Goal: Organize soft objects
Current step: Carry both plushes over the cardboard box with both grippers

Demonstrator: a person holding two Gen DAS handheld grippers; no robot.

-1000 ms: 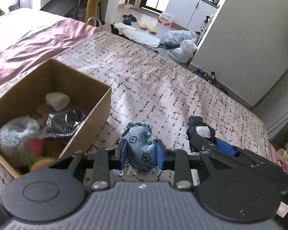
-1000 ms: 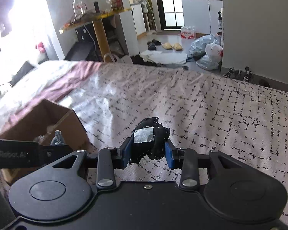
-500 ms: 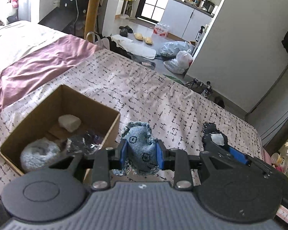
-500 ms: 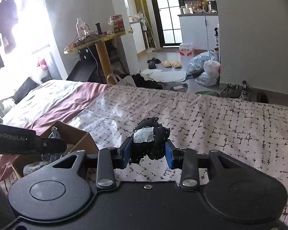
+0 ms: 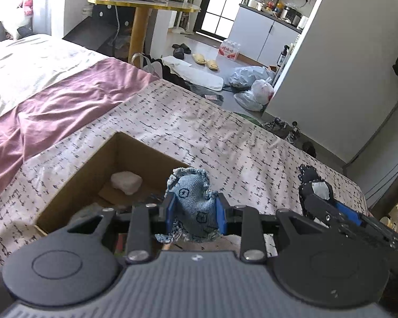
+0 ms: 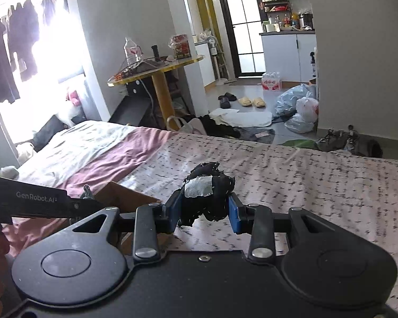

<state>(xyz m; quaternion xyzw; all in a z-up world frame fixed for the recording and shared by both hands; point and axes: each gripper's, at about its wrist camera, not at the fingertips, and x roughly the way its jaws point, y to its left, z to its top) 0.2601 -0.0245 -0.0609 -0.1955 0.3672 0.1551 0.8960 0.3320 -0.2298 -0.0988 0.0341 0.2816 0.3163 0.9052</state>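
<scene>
Denim is what the left gripper pinches: a small blue denim pouch with frayed, fringed edges and little dark printed marks, squeezed between the blue pads so its top puffs up above them. It hangs above the near corner of an open cardboard box that sits on the bed. Inside the box a white lumpy soft thing lies on the cardboard floor; the rest of the contents are hidden behind the gripper.

The right gripper pinches a second soft thing, a black fabric bundle with ragged edges flecked with pale threads and a grey-white patch on its front. It is held above the patterned bedspread, to the right of the box and apart from it. In the left view the same black bundle shows at the right, level with the denim pouch.

A pink sheet lies rumpled across the far side of the bed. Beyond the bed stand a round yellow-edged worktop on a yellow post, slippers and plastic bags on the floor.
</scene>
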